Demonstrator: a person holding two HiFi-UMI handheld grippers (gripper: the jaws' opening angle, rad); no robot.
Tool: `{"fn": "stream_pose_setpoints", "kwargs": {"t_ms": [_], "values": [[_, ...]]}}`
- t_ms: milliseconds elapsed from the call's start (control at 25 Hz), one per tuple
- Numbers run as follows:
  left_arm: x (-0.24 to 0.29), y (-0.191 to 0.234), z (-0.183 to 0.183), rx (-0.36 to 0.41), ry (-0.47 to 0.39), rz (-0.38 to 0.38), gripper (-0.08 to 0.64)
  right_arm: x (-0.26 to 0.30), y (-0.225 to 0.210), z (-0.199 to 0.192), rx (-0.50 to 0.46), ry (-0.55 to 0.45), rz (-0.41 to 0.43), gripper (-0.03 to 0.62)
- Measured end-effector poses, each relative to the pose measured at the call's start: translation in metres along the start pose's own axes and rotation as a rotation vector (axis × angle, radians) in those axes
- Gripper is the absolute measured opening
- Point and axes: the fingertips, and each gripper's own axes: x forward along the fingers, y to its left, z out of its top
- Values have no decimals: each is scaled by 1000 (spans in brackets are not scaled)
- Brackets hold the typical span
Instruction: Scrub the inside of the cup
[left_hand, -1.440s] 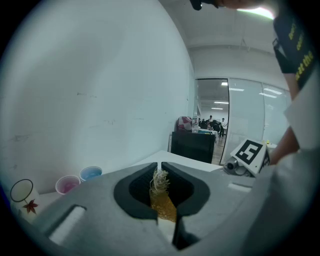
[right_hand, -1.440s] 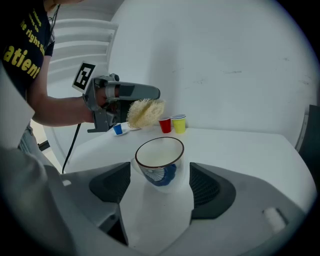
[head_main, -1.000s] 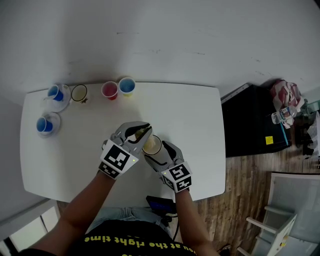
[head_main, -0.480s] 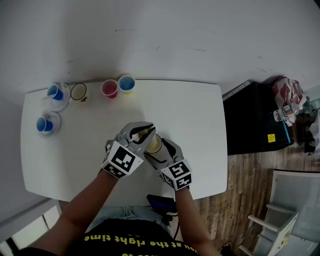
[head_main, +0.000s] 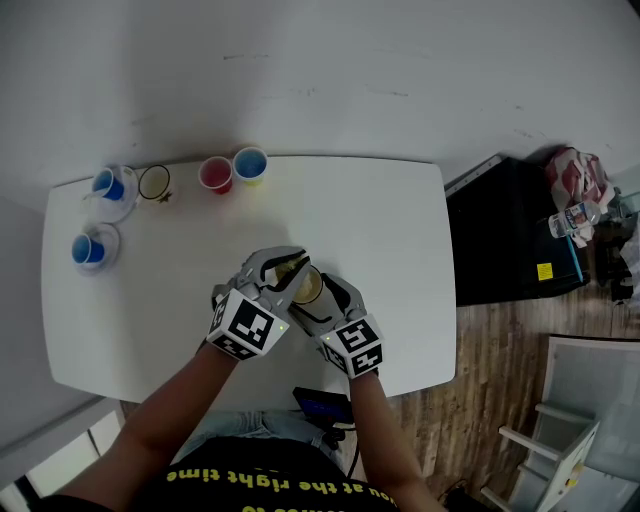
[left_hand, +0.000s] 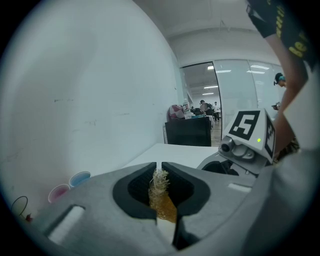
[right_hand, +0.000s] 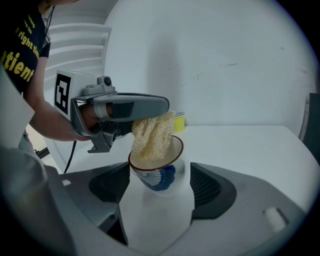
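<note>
Left fingers (left_hand: 131, 192) clamping loofah (right_hand: 151, 135), now lower inside cup (right_hand: 159, 172)

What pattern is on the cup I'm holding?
The cup is white with a blue motif and a brown rim; the right gripper view shows it best.

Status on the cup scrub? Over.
Left gripper shut on loofah. Right gripper shut on cup, tilted. Loofah hangs into cup mouth. Other cups far off, not in the way.
</note>
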Motion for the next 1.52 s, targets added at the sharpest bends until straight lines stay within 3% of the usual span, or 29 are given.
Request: {"fn": "stream_pose_setpoints", "kwargs": {"t_ms": [1040, 1520], "values": [[11, -9, 0, 78, 8, 42, 34, 0, 4, 1, 14, -5, 5, 373], [2, -8, -3, 102, 40, 3, 26, -2, 0, 1, 12, -10, 5, 373]]}}
